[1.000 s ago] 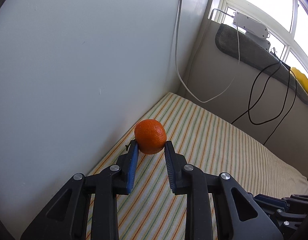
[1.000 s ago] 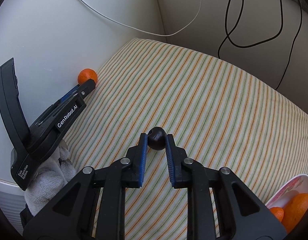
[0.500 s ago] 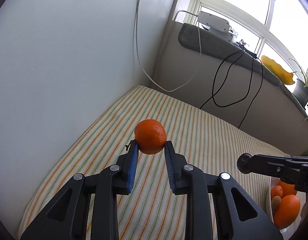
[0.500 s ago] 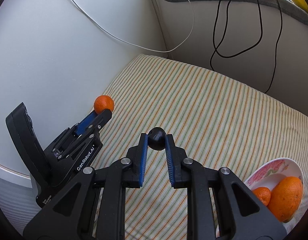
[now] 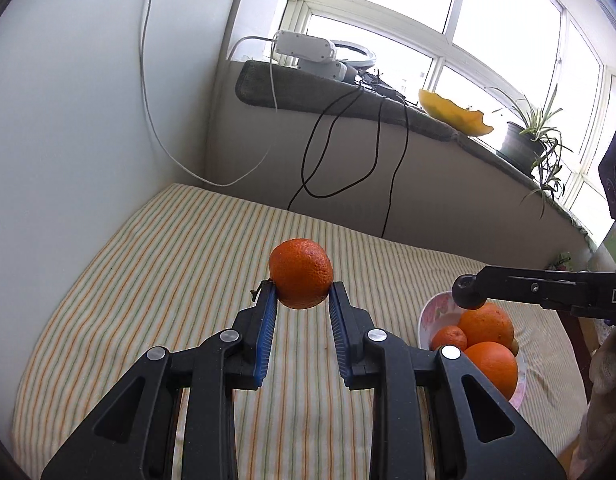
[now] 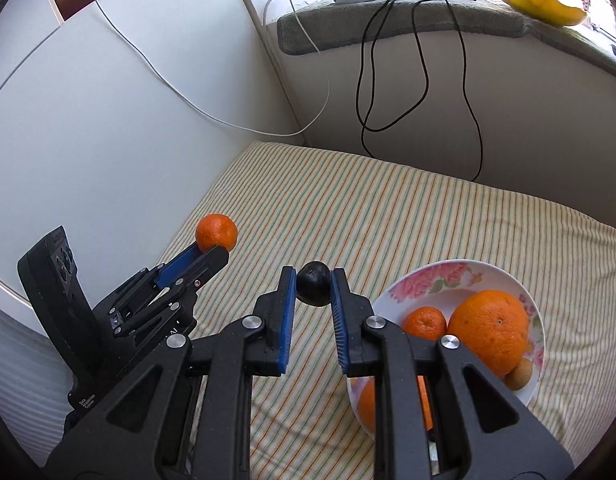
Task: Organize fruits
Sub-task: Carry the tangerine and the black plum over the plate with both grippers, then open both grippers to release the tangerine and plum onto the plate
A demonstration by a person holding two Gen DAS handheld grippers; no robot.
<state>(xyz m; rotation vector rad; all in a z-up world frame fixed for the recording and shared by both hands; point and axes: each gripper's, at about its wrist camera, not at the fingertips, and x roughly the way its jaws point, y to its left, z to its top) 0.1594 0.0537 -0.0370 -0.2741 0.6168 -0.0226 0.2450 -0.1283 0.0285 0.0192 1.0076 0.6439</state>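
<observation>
My left gripper [image 5: 300, 289] is shut on a small orange tangerine [image 5: 300, 273] and holds it above the striped tablecloth [image 5: 188, 264]. My right gripper [image 6: 313, 285] is shut on a small dark round fruit [image 6: 314, 283], held just left of a flowered white plate [image 6: 447, 274]. The plate holds a large orange [image 6: 489, 330], a small tangerine [image 6: 424, 323], a small tan fruit [image 6: 519, 374] and another orange partly hidden behind my right finger. In the left wrist view the plate [image 5: 437, 308] lies at the right, with the right gripper [image 5: 467, 292] above it. The left gripper [image 6: 212, 252] shows at the left of the right wrist view.
A white wall [image 5: 68, 120] runs along the table's left side. A low wall with a grey-covered sill [image 5: 347, 96] stands behind, with black cables [image 5: 319, 160] and a white cable [image 5: 156, 128] hanging down. A power strip, a yellow dish [image 5: 455, 114] and a potted plant [image 5: 527, 140] sit on the sill.
Both grippers have swung right and tilted up with their fruits held. The plate has come further into both views, and the right gripper now hangs over its edge.
</observation>
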